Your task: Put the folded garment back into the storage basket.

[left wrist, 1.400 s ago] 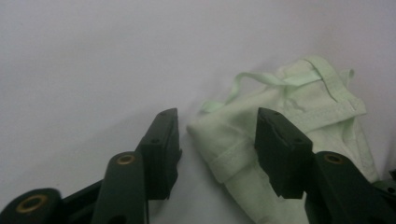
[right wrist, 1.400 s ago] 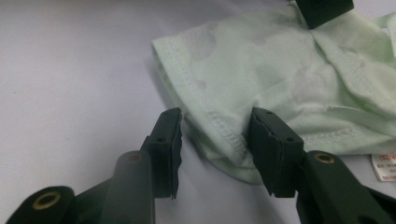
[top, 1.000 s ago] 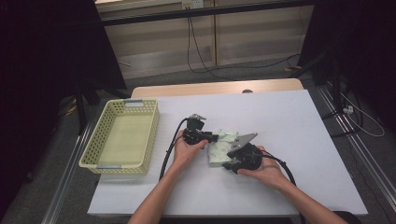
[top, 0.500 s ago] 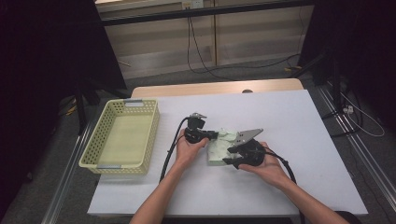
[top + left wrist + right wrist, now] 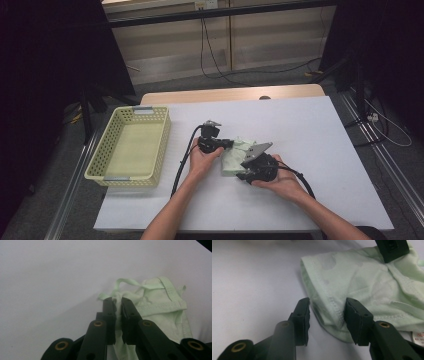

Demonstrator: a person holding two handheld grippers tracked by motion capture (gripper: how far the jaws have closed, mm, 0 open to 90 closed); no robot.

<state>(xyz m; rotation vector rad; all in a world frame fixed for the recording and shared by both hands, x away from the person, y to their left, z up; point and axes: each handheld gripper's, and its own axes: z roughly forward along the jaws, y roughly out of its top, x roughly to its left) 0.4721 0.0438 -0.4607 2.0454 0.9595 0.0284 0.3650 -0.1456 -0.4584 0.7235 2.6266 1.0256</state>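
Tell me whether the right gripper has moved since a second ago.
Barely. In the high view the right gripper stays about as far from the yellow basket; its jaws have been closing around the green garment's edge.

We see a white tabletop (image 5: 320,150) with a bare wooden strip along its far edge. On it lie a pale yellow perforated basket (image 5: 131,146) at the left and a crumpled light green garment (image 5: 239,152) near the middle, well apart.

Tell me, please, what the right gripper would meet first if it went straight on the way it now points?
Probably the stitched edge of the pale green garment: the right gripper already straddles it with open jaws, though depth is hard to judge.
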